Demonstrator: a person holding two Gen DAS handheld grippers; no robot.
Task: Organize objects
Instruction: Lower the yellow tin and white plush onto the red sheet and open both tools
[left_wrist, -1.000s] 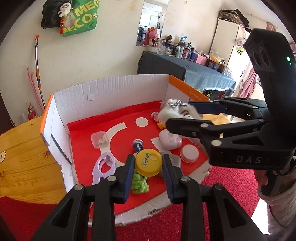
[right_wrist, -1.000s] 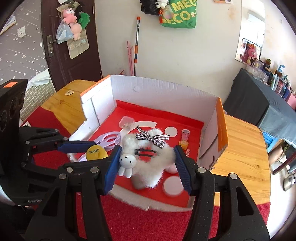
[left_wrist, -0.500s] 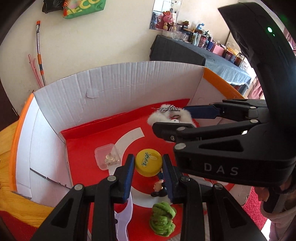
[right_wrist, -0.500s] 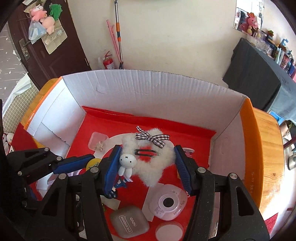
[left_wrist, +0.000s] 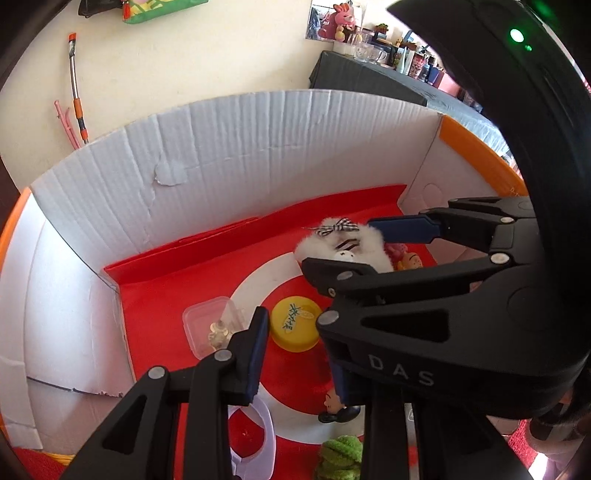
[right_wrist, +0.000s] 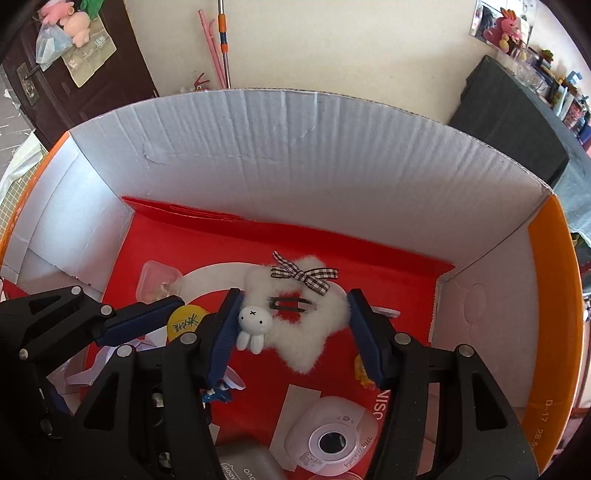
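Right gripper (right_wrist: 291, 325) is closed on the white fluffy hair clip (right_wrist: 295, 325), which has a checked bow and a small rabbit figure on it, and it holds the clip above the red floor of the cardboard box (right_wrist: 295, 155). Left gripper (left_wrist: 295, 332) stands open, and the yellow round lid (left_wrist: 295, 325) lies on the red floor between its fingers; it looks already set down (I cannot see any contact with the pads). To do this step well, I think the right gripper should go lower before it opens, because the soft fur can stick to the pads and the clip may fall sideways. A free red place seems to be near the back wall, away from the clear small case (left_wrist: 212, 325) and the pink toy camera (right_wrist: 332, 439). The two tools are very near to each other, so the left one should go back first.
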